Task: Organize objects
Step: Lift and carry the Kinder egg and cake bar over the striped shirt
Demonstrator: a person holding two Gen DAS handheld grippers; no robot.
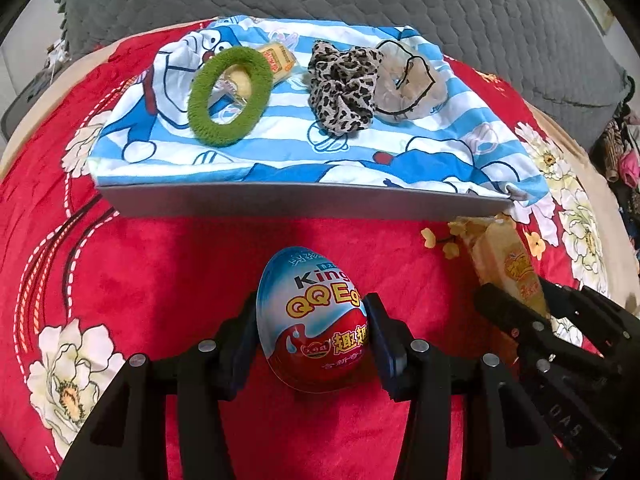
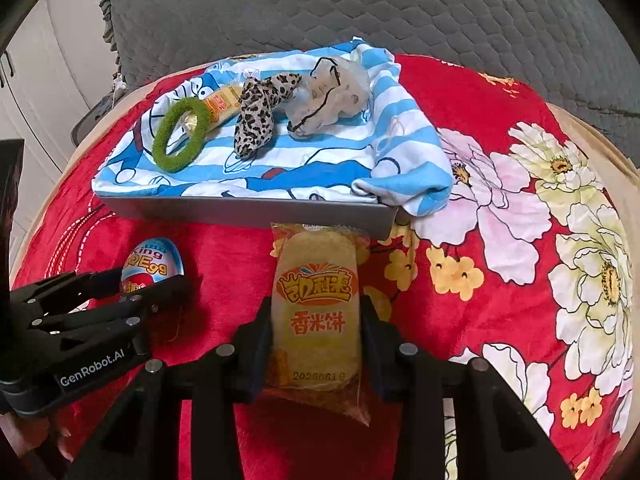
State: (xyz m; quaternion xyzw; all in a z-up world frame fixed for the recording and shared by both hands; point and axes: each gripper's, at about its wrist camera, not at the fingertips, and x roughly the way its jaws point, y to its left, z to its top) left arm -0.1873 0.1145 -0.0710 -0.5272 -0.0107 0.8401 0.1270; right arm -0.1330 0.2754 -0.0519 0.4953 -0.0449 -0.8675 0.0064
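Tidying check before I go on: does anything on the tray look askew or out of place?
Yes: the striped cloth spills over the tray's right corner, and a second rice cracker packet lies half under the green scrunchie.

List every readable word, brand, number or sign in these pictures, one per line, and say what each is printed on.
"King" and "QQ Egg": blue-and-red foil egg, held in the left gripper.
"香米饼": yellow rice-cracker packet, held in the right gripper.
"2025061", last digit unclear: same packet.
"GenRobot.AI": black left gripper body.
Egg's Chinese text, packet's orange logo: partly cut off or too stylised.
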